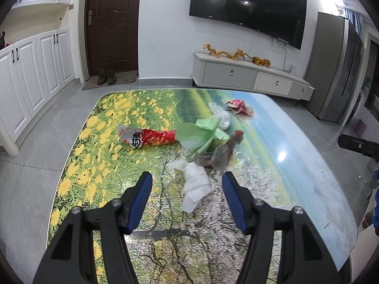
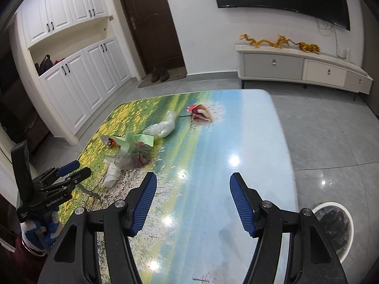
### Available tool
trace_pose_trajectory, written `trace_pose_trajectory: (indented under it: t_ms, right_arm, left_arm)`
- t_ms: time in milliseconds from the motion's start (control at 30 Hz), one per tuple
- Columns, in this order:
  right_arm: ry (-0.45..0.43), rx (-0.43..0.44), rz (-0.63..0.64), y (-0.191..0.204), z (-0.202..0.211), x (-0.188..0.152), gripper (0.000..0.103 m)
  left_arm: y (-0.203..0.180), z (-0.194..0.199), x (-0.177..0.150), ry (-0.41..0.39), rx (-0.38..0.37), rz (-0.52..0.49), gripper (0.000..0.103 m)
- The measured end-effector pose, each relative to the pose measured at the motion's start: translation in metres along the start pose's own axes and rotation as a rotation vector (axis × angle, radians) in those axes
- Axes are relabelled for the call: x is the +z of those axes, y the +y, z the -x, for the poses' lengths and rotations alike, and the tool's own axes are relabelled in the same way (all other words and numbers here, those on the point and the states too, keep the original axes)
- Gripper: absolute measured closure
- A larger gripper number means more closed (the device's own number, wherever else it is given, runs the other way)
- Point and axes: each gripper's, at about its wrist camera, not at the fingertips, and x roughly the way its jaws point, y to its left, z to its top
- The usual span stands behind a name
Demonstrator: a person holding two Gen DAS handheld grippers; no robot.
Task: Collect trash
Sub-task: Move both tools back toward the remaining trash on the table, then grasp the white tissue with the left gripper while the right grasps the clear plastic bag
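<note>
We hover left gripper [image 1: 187, 177] wide open over white tissue [image 1: 195, 188] on table [image 1: 296, 165]; right gripper [image 2: 193, 178] gapes wide, empty, trash bin [image 2: 336, 224] beside it

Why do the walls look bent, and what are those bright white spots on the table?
Both views: a fisheye lens bows the TV and cabinets. Right wrist view: the spots are ceiling lights glaring off the glossy table. Left wrist view: one smaller glare spot; the open left tongs look sharp.

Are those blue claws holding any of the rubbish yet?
No. The left gripper is open, with the white tissue lying loose on the table between its fingers. The right gripper is open over bare tabletop.
</note>
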Motion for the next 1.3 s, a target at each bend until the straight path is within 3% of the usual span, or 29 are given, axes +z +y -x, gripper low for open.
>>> trace_pose_trajectory:
  t_ms: [267,733,1033,1167,1300]
  right_arm:
    - [0.057,0.067,0.031,0.015,-0.043,0.012,0.039]
    - [0.144,0.200,0.120,0.054,-0.116,0.029,0.040]
    - [0.168,0.254,0.162,0.081,-0.164,0.044,0.060]
    - [0.182,0.257,0.164,0.084,-0.176,0.044,0.087]
    - [0.165,0.260,0.176,0.082,-0.168,0.041,0.092]
  left_arm:
    - [0.015,-0.027,-0.004,0.057,-0.036,0.030,0.043]
    - [0.007,-0.068,-0.003,0.133,-0.087,0.014,0.044]
    - [0.006,-0.075,-0.006,0.158,-0.108,0.011,0.060]
    - [0.004,-0.074,-0.008,0.160,-0.112,0.007,0.072]
    - [0.005,-0.068,-0.011,0.153,-0.105,0.012,0.080]
